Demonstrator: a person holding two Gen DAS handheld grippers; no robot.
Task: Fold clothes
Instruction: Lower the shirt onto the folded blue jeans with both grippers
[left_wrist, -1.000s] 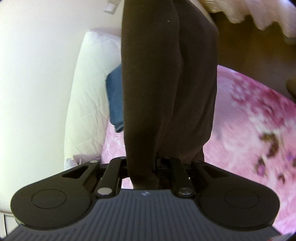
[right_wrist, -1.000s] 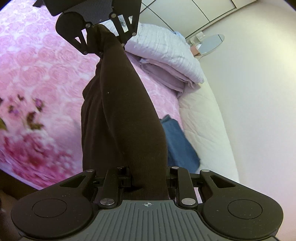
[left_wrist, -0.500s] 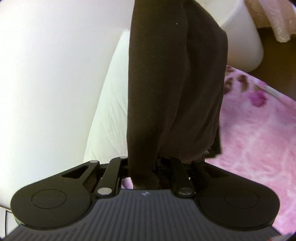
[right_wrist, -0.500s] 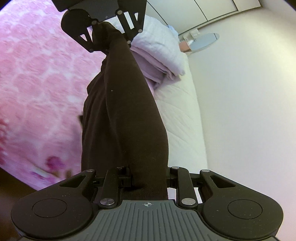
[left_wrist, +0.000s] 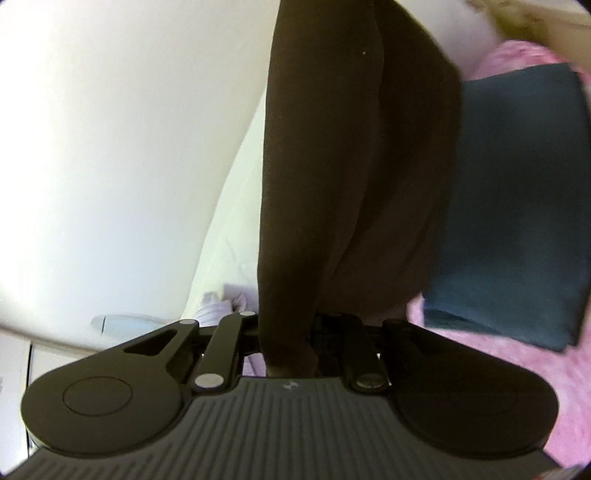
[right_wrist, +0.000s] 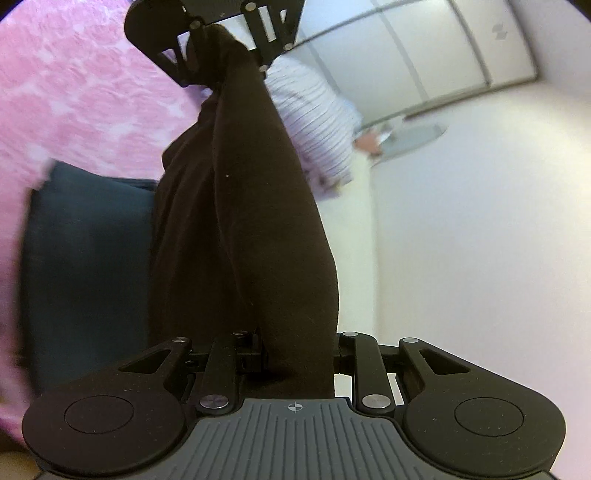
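Observation:
A dark brown garment (left_wrist: 351, 166) hangs stretched between my two grippers, above the bed. My left gripper (left_wrist: 291, 354) is shut on one end of it. My right gripper (right_wrist: 295, 362) is shut on the other end (right_wrist: 243, 221). In the right wrist view the left gripper (right_wrist: 218, 44) shows at the top, clamped on the cloth. A folded dark blue garment (left_wrist: 517, 206) lies on the pink bedspread just beside and below the brown one; it also shows in the right wrist view (right_wrist: 85, 266). My fingertips are hidden by the cloth.
The pink rose-patterned bedspread (right_wrist: 92, 92) covers the bed. A striped white and lilac stack of bedding (right_wrist: 317, 118) lies by the wall. A cream wall (left_wrist: 129, 147) runs along the bed's side. Wardrobe doors (right_wrist: 424, 55) and a round mirror (right_wrist: 413, 136) stand beyond.
Both grippers have carried the brown garment across the bed toward the folded blue garment, which now fills much more of both views. Both stay shut on the cloth.

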